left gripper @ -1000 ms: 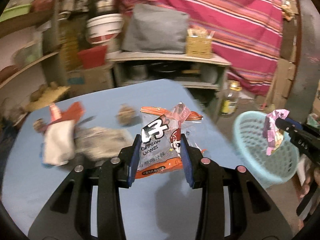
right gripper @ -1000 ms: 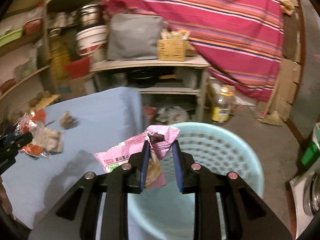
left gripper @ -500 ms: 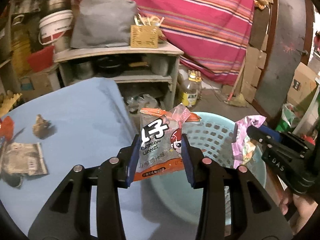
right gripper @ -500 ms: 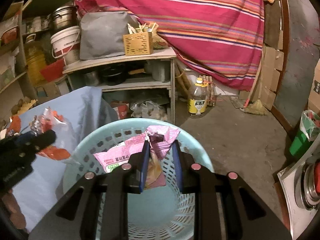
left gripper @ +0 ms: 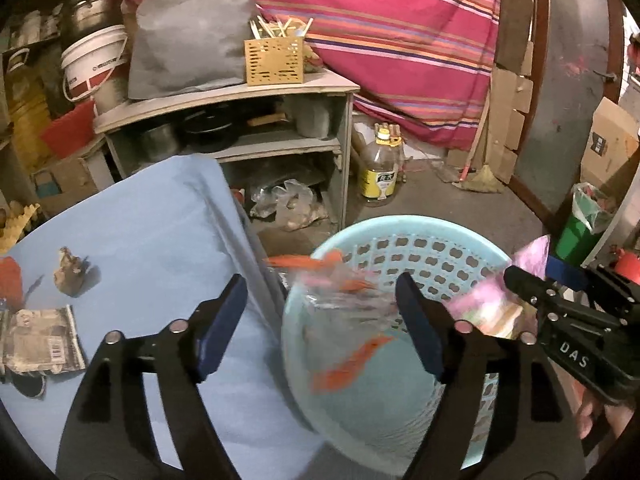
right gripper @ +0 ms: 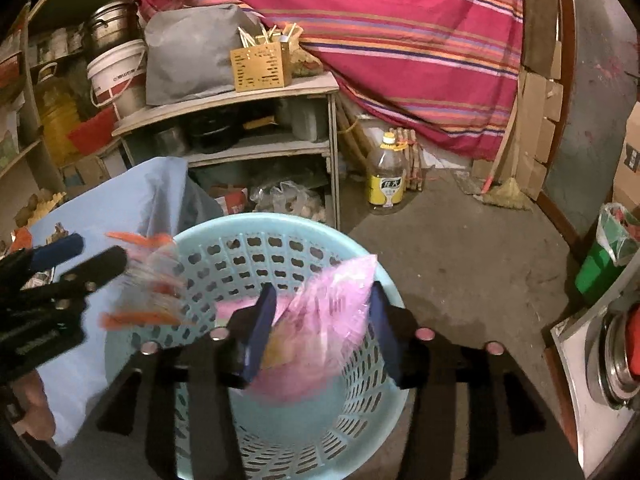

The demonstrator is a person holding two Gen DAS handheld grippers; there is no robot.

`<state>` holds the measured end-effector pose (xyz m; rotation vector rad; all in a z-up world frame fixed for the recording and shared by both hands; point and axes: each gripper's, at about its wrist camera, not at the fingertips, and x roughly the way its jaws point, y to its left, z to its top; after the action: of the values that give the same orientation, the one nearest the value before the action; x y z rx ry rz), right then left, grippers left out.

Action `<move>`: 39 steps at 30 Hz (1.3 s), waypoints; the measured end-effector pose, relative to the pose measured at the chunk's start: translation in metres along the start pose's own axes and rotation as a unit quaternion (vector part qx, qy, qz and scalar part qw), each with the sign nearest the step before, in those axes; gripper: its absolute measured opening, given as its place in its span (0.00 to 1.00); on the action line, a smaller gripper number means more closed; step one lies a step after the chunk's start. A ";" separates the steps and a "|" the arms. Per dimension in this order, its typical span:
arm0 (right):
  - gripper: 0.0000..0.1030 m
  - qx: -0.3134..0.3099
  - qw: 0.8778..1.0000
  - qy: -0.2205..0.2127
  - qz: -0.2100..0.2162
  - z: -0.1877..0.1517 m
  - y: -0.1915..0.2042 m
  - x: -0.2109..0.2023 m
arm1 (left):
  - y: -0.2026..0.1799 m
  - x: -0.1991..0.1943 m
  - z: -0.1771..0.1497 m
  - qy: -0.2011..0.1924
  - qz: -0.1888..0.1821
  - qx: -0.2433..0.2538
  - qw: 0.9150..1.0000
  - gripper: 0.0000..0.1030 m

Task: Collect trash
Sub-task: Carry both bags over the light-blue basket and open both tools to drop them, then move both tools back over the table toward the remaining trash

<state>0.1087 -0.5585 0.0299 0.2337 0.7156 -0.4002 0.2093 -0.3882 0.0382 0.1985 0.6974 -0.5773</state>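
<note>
Right now my left gripper (left gripper: 320,320) hangs over the near rim of the light blue basket (left gripper: 420,232), its jaws opening wide; the clear-and-orange snack wrapper (left gripper: 344,336) is a blur between them, clear of both pads, over the basket's mouth; my right gripper (right gripper: 324,328) is above the same basket, its jaws also opening, and the pink wrapper (right gripper: 332,308) sits between them, smeared, with its lower end down inside the basket; whether it brushes either blue pad I cannot tell; from the left wrist camera I see that right gripper come in from the right edge with the pink wrapper at its tip. Just left of the basket is the table under its blue cloth (left gripper: 152,240); on it lie a flattened grey packet (left gripper: 40,336), a crumpled brown scrap (left gripper: 70,272) and something red (left gripper: 10,284) at the edge of view; beyond, on the floor, a bottle with a yellow label (left gripper: 382,170) stands beside a grey shelf unit (left gripper: 240,100); on top of that sit a perforated yellow box (left gripper: 274,60) and a grey bag (left gripper: 188,40), and a pink striped cloth (left gripper: 400,40) hangs behind.
</note>
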 end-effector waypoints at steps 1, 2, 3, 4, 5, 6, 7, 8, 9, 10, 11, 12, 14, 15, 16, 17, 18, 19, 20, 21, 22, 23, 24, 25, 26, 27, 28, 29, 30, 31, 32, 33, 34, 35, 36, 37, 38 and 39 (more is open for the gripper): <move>0.47 0.002 1.000 0.002 0.000 -0.001 0.000 0.000 | 0.004 -0.004 0.000 -0.002 0.002 -0.001 1.000 0.81; 0.48 0.005 1.000 0.003 -0.002 -0.001 0.000 0.000 | 0.007 -0.007 -0.001 -0.005 0.004 -0.003 1.000 0.83; 0.52 0.007 1.000 0.004 -0.002 -0.002 0.000 0.000 | 0.011 -0.010 -0.001 -0.007 0.004 -0.005 1.000 0.85; 0.55 0.009 1.000 0.004 -0.002 -0.003 -0.001 0.000 | 0.014 -0.013 -0.001 -0.009 0.005 -0.006 1.000 0.86; 0.59 0.010 1.000 0.004 -0.003 -0.004 0.000 -0.001 | 0.017 -0.015 -0.002 -0.009 0.005 -0.008 1.000 0.86; 0.61 0.010 1.000 0.004 -0.004 -0.005 0.000 -0.002 | 0.021 -0.017 -0.002 -0.009 0.004 -0.009 1.000 0.86; 0.63 0.011 1.000 0.003 -0.006 -0.006 0.001 -0.003 | 0.025 -0.021 -0.003 -0.010 0.004 -0.011 1.000 0.87; 0.67 0.012 1.000 0.002 -0.008 -0.007 0.001 -0.004 | 0.029 -0.024 -0.004 -0.012 0.005 -0.013 1.000 0.88; 0.72 0.014 1.000 0.000 -0.010 -0.008 0.002 -0.006 | 0.035 -0.030 -0.005 -0.017 0.007 -0.017 1.000 0.90; 0.75 0.016 1.000 -0.002 -0.010 -0.009 0.003 -0.007 | 0.039 -0.033 -0.006 -0.020 0.010 -0.018 1.000 0.92; 0.80 0.019 1.000 -0.005 -0.010 -0.009 0.004 -0.009 | 0.045 -0.039 -0.008 -0.024 0.015 -0.019 0.999 0.93; 0.84 0.022 1.000 -0.007 -0.011 -0.009 0.006 -0.012 | 0.050 -0.043 -0.009 -0.027 0.019 -0.018 0.999 0.95; 0.84 0.026 1.000 -0.011 -0.010 -0.009 0.012 -0.016 | 0.064 -0.055 -0.012 -0.038 0.031 -0.019 0.999 0.95; 0.86 0.027 1.000 -0.012 -0.009 -0.008 0.014 -0.017 | 0.072 -0.061 -0.013 -0.040 0.036 -0.020 0.998 0.95; 0.87 0.027 0.999 -0.015 -0.008 -0.008 0.018 -0.019 | 0.083 -0.068 -0.015 -0.043 0.043 -0.024 0.998 0.95; 0.92 0.028 0.999 -0.020 -0.008 -0.008 0.024 -0.021 | 0.091 -0.074 -0.016 -0.045 0.049 -0.026 0.997 0.95; 0.93 0.029 0.999 -0.024 -0.008 -0.008 0.030 -0.022 | 0.102 -0.082 -0.019 -0.049 0.061 -0.027 0.997 0.95; 0.93 0.029 0.999 -0.028 -0.005 -0.007 0.037 -0.024 | 0.110 -0.087 -0.021 -0.052 0.070 -0.028 0.996 0.95; 0.93 0.029 0.999 -0.031 -0.003 -0.007 0.043 -0.025 | 0.120 -0.093 -0.024 -0.055 0.081 -0.029 0.995 0.95; 0.93 0.026 0.999 -0.034 0.001 -0.007 0.053 -0.027 | 0.129 -0.098 -0.026 -0.057 0.091 -0.031 0.994 0.95; 0.93 0.023 0.999 -0.039 0.006 -0.007 0.063 -0.028 | 0.143 -0.105 -0.032 -0.060 0.109 -0.034 0.992 0.95; 0.93 0.020 0.999 -0.041 0.011 -0.006 0.071 -0.028 | 0.151 -0.109 -0.034 -0.061 0.118 -0.034 0.991 0.95; 0.93 0.015 0.999 -0.045 0.018 -0.006 0.083 -0.030 | 0.163 -0.115 -0.040 -0.062 0.135 -0.032 0.988 0.95; 0.93 0.009 0.998 -0.048 0.025 -0.006 0.095 -0.031 | 0.171 -0.118 -0.043 -0.061 0.144 -0.031 0.987 0.95; 0.93 0.005 0.998 -0.050 0.031 -0.006 0.105 -0.031 | 0.182 -0.123 -0.047 -0.060 0.155 -0.031 0.986 0.95; 0.93 -0.001 0.998 -0.051 0.036 -0.006 0.117 -0.031 | 0.190 -0.128 -0.050 -0.060 0.161 -0.035 0.984 0.95; 0.93 -0.007 0.998 -0.051 0.039 -0.007 0.130 -0.031 | 0.204 -0.134 -0.055 -0.061 0.168 -0.046 0.983 0.95; 0.93 -0.011 0.998 -0.050 0.041 -0.008 0.137 -0.030 | 0.216 -0.139 -0.060 -0.062 0.173 -0.058 0.981 0.95; 0.93 -0.016 0.998 -0.050 0.044 -0.009 0.147 -0.029 | 0.225 -0.144 -0.064 -0.064 0.178 -0.067 0.980 0.95; 0.93 -0.022 0.997 -0.049 0.048 -0.011 0.160 -0.028 | 0.238 -0.151 -0.070 -0.071 0.187 -0.079 0.977 0.95; 0.93 -0.026 0.997 -0.049 0.049 -0.012 0.167 -0.027 | 0.249 -0.157 -0.075 -0.078 0.199 -0.087 0.973 0.95; 0.93 -0.031 0.997 -0.048 0.050 -0.013 0.177 -0.027 | 0.255 -0.161 -0.079 -0.081 0.206 -0.090 0.971 0.95; 0.93 -0.037 0.997 -0.046 0.053 -0.014 0.188 -0.026 | 0.265 -0.167 -0.084 -0.082 0.215 -0.093 0.969 0.95; 0.93 -0.040 0.997 -0.046 0.054 -0.015 0.196 -0.025 | 0.275 -0.171 -0.088 -0.084 0.221 -0.097 0.967 0.95; 0.93 -0.043 0.996 -0.044 0.057 -0.017 0.205 -0.024 | 0.282 -0.174 -0.091 -0.086 0.228 -0.101 0.965 0.95; 0.93 -0.045 0.996 -0.043 0.060 -0.017 0.212 -0.024 | 0.293 -0.178 -0.094 -0.089 0.240 -0.107 0.961 0.95; 0.93 -0.050 0.996 -0.041 0.064 -0.018 0.223 -0.023 | 0.300 -0.181 -0.098 -0.091 0.248 -0.113 0.958 0.95; 0.93 -0.053 0.996 -0.040 0.066 -0.019 0.230 -0.023 | 0.311 -0.185 -0.102 -0.094 0.257 -0.121 0.954 0.95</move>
<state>0.1814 -0.3390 0.0477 0.1636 0.6356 -0.2433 0.2139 -0.0142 0.0780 0.0879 0.4979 -0.0088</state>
